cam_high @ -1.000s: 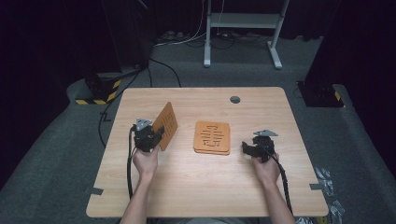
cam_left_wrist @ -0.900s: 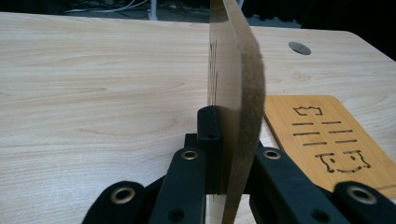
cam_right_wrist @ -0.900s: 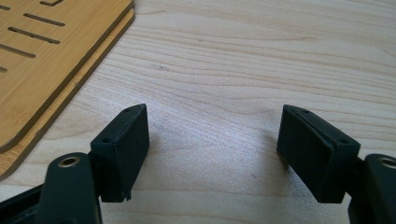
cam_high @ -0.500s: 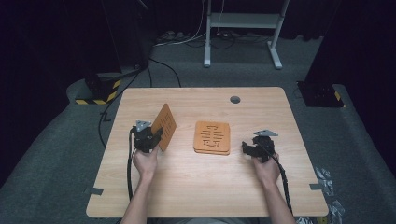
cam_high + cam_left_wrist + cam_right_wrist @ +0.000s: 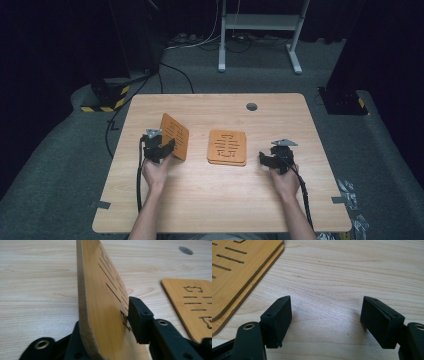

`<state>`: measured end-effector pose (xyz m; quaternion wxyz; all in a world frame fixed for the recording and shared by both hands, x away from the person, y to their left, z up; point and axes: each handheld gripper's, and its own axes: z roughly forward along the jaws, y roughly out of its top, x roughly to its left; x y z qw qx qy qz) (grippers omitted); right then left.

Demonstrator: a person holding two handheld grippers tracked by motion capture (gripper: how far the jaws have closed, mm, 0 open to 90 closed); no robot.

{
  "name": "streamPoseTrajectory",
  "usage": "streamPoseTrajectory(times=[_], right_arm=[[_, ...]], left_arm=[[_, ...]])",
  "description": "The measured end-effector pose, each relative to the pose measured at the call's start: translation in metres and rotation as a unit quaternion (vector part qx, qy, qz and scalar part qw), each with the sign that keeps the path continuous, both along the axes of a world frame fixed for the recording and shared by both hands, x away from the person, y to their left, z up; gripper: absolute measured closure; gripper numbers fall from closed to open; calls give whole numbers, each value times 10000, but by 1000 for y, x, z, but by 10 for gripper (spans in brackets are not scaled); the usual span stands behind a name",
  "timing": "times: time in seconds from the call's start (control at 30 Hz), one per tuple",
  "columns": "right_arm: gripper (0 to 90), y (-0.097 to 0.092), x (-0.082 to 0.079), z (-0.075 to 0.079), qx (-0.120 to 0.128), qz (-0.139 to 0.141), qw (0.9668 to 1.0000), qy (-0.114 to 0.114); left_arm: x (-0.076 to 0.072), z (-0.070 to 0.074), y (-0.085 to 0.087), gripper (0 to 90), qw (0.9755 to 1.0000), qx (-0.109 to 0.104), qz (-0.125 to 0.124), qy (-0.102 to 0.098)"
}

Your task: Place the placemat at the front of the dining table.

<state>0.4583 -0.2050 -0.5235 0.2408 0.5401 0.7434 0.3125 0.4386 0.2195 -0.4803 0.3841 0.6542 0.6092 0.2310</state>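
1. Two wooden slotted panels concern the hands: one standing panel at the left tool, and a flat stack lying mid-counter.
2. Left tool's jaws have just been opening; the standing panel sits on edge between them, upright with a slight tilt.
3. In the left gripper view, the standing panel runs up from between the jaws; a narrow gap shows between the right-hand pad and the panel's face, so the grip looks loosened.
4. Right tool rests on the counter, jaws apart with bare wood between them.
5. In the right gripper view the flat stack lies just beside the right tool, off its left-hand jaw, not touching.
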Motion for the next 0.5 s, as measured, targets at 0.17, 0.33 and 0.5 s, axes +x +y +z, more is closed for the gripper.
streamPoseTrajectory(times=[0.17,0.33,0.5], right_arm=[[252,0,0,0,0,-1,10000,-1],[252,0,0,0,-1,-1,10000,-1],[252,0,0,0,0,-2,10000,-2]], left_arm=[[4,-2,2,532,9995,212,158,168],[6,-5,0,361,9968,654,384,263],[9,-10,1,236,9947,823,407,453]])
